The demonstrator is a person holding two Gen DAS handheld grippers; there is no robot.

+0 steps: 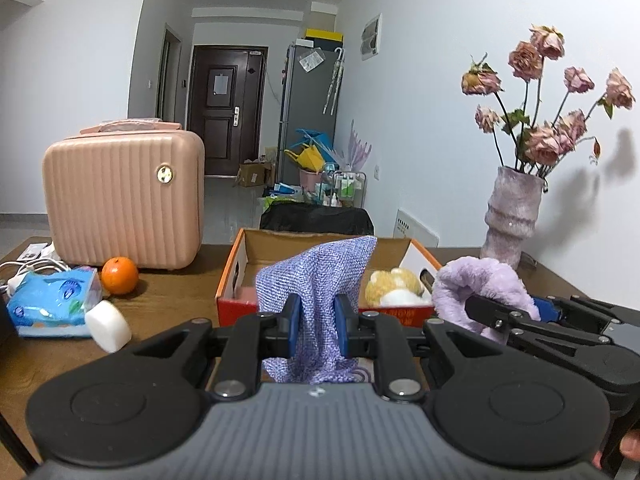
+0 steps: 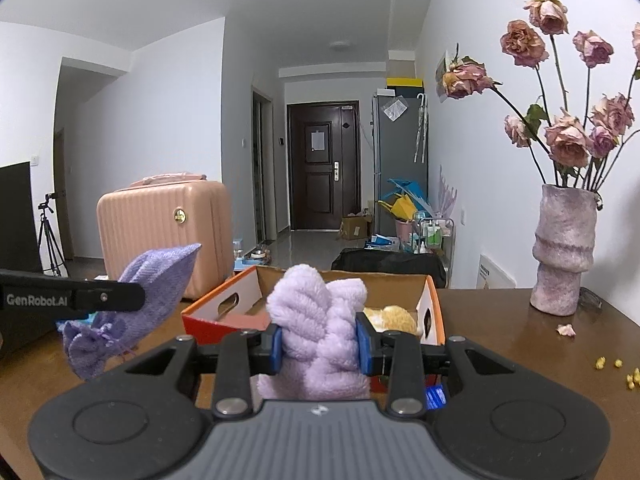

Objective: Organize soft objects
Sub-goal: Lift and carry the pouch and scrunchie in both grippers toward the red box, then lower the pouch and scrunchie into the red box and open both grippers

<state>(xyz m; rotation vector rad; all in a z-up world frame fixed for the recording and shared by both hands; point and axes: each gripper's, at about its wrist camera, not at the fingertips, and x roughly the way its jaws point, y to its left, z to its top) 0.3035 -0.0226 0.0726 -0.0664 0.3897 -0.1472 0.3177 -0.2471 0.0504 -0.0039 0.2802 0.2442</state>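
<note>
Cardboard box (image 1: 420,254) holds plush toy (image 1: 394,286); both tongs gripping cloths.

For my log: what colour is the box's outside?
Orange-red outside, plain brown cardboard inside; the right wrist view shows it best.

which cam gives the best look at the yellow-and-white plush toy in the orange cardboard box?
Left wrist view: the yellow-and-white plush toy shows mostly unobstructed inside the orange cardboard box. In the right wrist view, only a yellow patch shows behind the fluffy lilac towel in the right gripper.
</note>
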